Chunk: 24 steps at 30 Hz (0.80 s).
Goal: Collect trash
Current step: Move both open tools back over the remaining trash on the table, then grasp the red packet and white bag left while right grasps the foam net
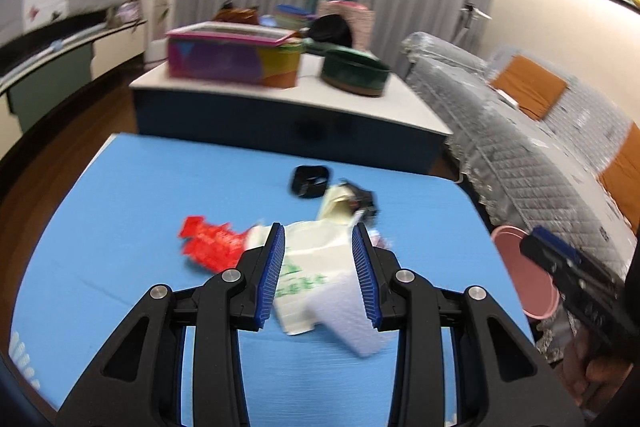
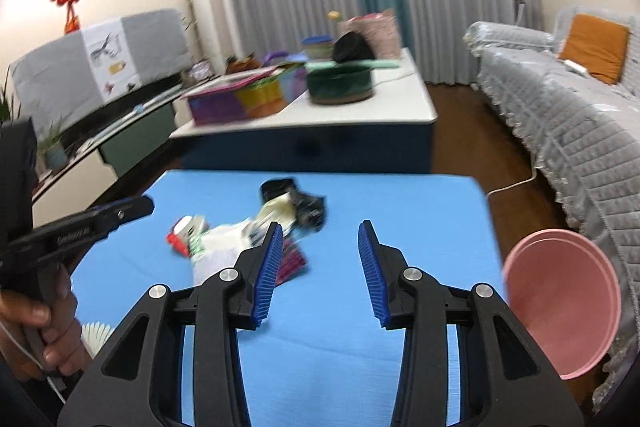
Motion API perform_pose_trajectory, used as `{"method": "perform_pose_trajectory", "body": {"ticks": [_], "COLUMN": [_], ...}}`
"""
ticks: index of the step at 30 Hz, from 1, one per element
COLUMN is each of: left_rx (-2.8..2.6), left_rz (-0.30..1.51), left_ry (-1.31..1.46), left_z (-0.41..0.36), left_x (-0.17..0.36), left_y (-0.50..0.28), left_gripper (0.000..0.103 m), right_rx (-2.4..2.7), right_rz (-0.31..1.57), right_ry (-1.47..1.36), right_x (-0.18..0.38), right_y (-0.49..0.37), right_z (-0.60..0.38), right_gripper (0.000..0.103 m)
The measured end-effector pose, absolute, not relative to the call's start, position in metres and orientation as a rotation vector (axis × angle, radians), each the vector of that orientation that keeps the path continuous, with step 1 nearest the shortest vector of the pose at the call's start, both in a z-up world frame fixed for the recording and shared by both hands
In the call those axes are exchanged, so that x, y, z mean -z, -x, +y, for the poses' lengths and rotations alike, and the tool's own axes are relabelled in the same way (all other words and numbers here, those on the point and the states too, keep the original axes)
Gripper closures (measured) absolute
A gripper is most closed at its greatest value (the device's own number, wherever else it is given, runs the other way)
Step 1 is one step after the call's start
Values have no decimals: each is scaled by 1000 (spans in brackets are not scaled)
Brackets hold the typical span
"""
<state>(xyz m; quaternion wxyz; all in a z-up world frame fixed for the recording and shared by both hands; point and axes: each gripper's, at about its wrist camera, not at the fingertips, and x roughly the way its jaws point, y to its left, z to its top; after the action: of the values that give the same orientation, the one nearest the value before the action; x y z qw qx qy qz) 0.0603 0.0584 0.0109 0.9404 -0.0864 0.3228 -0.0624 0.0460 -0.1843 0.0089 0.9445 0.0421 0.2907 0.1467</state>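
Note:
Trash lies in a heap on the blue table (image 1: 132, 227): a white wrapper with green print (image 1: 312, 267), a red wrapper (image 1: 210, 245), a cream and black wrapper (image 1: 348, 201) and a black band (image 1: 310, 180). My left gripper (image 1: 320, 255) is open, its jaws on either side of the white wrapper, above it. My right gripper (image 2: 320, 259) is open and empty over bare blue table (image 2: 432, 211), right of the heap (image 2: 248, 231). A purple wrapper (image 2: 292, 261) lies by its left finger. A pink bin (image 2: 560, 303) stands off the table's right edge.
A low white table (image 1: 280, 95) behind holds a colourful box (image 1: 232, 55), a green round tin (image 1: 354, 71) and bags. A grey covered sofa (image 1: 540, 147) runs along the right. A TV stand (image 2: 100, 131) is at the left. The pink bin also shows in the left wrist view (image 1: 524, 275).

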Motion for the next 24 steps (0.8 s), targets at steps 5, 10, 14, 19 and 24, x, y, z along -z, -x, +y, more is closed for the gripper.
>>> {"method": "perform_pose_trajectory", "body": {"ticks": [5, 10, 14, 19, 24], "left_rx": [73, 34, 24, 31, 37], "left_rz": [685, 707, 731, 752, 773], "left_ry": [223, 244, 252, 234, 202], "left_z": [80, 94, 98, 92, 82], "left_x": [2, 15, 24, 31, 37], "left_y": [-66, -74, -84, -94, -103], "left_gripper": [69, 69, 69, 69, 69], "right_rx": [-351, -399, -433, -475, -511], "right_rz": [632, 655, 688, 738, 796], "right_ry": [-60, -45, -27, -17, -5], "right_x": [7, 19, 33, 47, 61], "right_y": [-56, -66, -74, -82, -90], "right_z": [-155, -135, -123, -112, -104], "right_gripper": [63, 63, 61, 54, 52]}}
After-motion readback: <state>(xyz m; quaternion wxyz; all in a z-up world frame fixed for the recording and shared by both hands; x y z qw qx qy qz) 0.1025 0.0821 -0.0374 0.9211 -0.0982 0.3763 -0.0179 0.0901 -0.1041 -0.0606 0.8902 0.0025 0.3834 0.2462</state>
